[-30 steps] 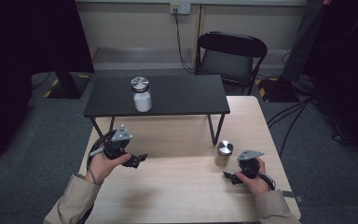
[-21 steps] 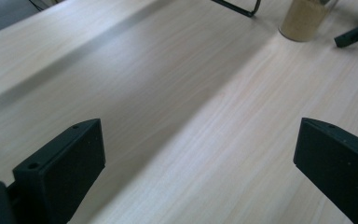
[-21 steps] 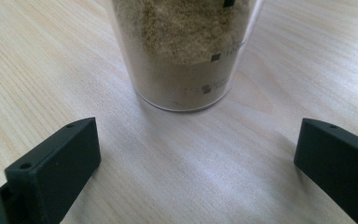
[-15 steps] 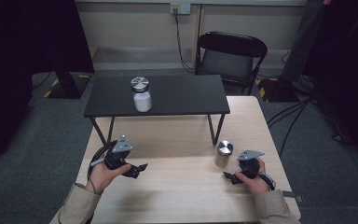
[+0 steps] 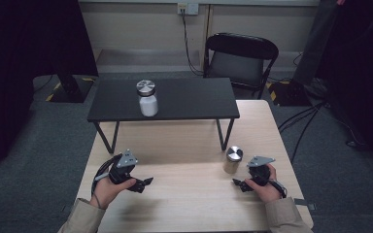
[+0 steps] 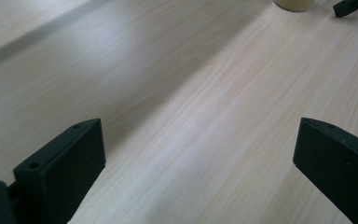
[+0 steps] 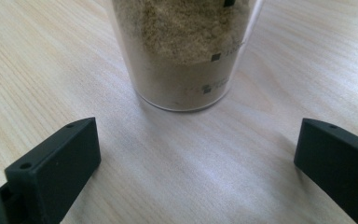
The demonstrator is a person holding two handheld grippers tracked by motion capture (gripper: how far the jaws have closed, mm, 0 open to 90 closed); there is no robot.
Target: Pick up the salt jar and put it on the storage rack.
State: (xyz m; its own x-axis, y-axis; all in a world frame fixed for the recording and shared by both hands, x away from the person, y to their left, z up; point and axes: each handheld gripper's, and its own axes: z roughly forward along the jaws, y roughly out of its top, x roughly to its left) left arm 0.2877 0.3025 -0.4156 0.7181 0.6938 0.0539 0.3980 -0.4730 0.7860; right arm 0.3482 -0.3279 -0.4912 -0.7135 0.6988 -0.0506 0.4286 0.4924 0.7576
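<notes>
While both hands rest low on the pale wooden counter (image 5: pixel 184 145), the right gripper (image 5: pixel 238 183) points at a jar (image 5: pixel 232 159) with a shiny metal lid, which stands upright just beyond its tips. From the right gripper view the jar (image 7: pixel 184 51) is clear-walled and holds a tan, sandy powder; it sits ahead of the jaws and centred between them, not touched by either. Those jaws are spread wide, with bare wood between them.

On the other side, the left gripper (image 5: pixel 145 183) is held just above the counter, well apart from the jar, its tips turned toward the middle. Its jaws are spread wide too, and the left gripper view shows nothing but wood grain between them, with the jar's base (image 6: pixel 294 4) far off at the top edge.

Behind the counter stands a low black table (image 5: pixel 194 99) carrying a white jar (image 5: pixel 147 99) with a metal lid, upright near its left half. A black chair (image 5: pixel 240 60) stands against the far wall beyond it.
</notes>
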